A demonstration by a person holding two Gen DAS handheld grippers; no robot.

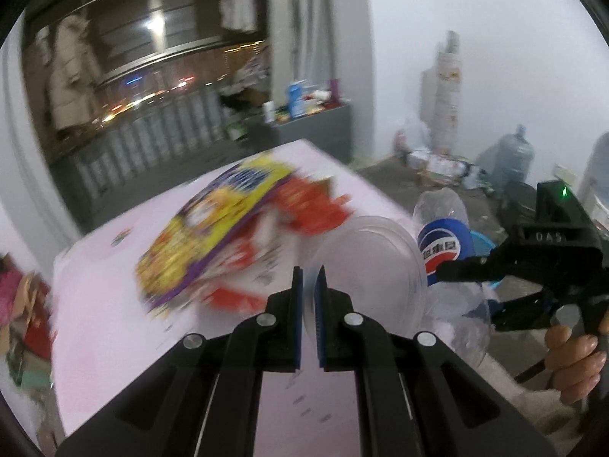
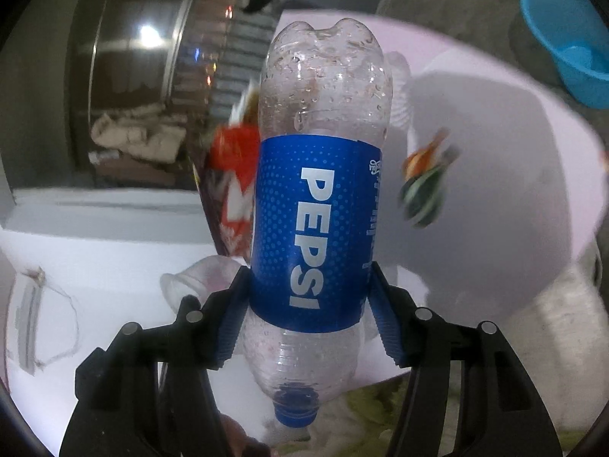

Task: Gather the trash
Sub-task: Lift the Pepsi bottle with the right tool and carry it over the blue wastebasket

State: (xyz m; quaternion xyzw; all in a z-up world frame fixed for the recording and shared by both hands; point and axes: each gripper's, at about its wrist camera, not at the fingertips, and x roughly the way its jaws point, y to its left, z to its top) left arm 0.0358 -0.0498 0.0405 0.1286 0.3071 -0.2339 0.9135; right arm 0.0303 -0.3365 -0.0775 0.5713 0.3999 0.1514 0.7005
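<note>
My right gripper (image 2: 310, 278) is shut on an empty Pepsi bottle (image 2: 319, 190) with a blue label, cap toward the camera. The bottle also shows in the left wrist view (image 1: 443, 243), held by the right gripper (image 1: 453, 270) beyond the table's right edge. My left gripper (image 1: 309, 282) is nearly shut on the rim of a clear plastic lid (image 1: 365, 262) over the pink table (image 1: 114, 304). Yellow and red snack wrappers (image 1: 213, 236) lie on the table ahead of it.
A blue plastic basin (image 2: 567, 38) sits on the floor at the right. A large water jug (image 1: 514, 156) and scattered litter lie along the back wall. A grey cabinet (image 1: 316, 129) with bottles stands behind the table. A small round wrapper (image 2: 426, 186) lies on the table.
</note>
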